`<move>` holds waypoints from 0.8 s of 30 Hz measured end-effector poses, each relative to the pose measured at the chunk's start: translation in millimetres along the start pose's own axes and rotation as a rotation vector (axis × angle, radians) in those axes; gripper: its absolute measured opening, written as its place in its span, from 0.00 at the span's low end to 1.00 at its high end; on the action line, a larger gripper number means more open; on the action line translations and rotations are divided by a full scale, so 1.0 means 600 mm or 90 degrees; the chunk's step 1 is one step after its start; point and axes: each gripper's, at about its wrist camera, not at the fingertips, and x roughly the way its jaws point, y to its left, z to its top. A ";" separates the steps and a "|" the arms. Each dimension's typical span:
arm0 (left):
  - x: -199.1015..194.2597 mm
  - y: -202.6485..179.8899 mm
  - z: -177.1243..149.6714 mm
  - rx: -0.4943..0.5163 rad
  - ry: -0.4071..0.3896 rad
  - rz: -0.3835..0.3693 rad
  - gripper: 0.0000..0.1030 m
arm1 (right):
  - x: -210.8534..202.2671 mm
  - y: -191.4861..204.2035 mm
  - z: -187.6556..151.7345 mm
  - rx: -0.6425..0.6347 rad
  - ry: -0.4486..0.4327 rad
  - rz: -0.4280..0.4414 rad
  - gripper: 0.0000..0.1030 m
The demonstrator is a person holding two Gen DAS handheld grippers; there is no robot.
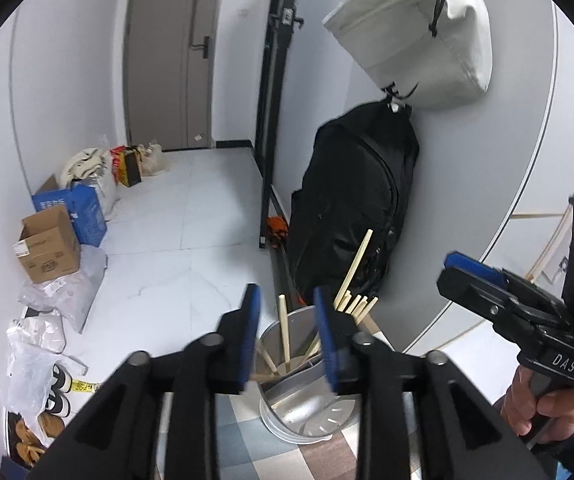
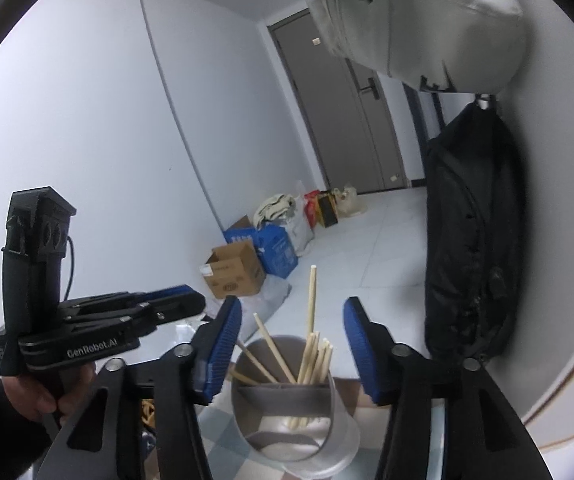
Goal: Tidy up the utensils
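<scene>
The left gripper (image 1: 287,336) stood with its blue pads apart, nothing pressed between them. Just beyond its fingertips sat the metal utensil holder (image 1: 307,404) on a checked tablecloth (image 1: 247,444), which was near the wall. The right gripper (image 2: 293,350) was likewise parted, wider, its jaws framing the same holder without touching it. Wooden chopsticks (image 2: 315,354) stood inside the divided cylinder: a bunch leaning in one compartment, a few slanting loose in the other, one stick rising well above the rest. A hand (image 2: 43,396) in a dark sleeve gripped the left gripper's handle. Behind the holder a black backpack (image 1: 351,200) hung against the wall, a pale bag (image 1: 415,28) above it. Farther off, a cardboard box (image 1: 49,244) and plastic bags lay on the tiled floor, before a grey door (image 1: 171,52).
</scene>
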 end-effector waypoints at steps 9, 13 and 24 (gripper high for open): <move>-0.049 -0.019 -0.027 -0.025 -0.046 0.061 0.55 | -0.050 0.031 -0.018 -0.014 -0.014 -0.007 0.78; -0.065 -0.026 -0.039 -0.037 -0.057 0.088 0.67 | -0.076 0.052 -0.032 -0.029 -0.027 -0.007 0.82; -0.112 -0.049 -0.079 -0.044 -0.105 0.135 0.78 | -0.144 0.083 -0.065 -0.031 -0.067 -0.020 1.00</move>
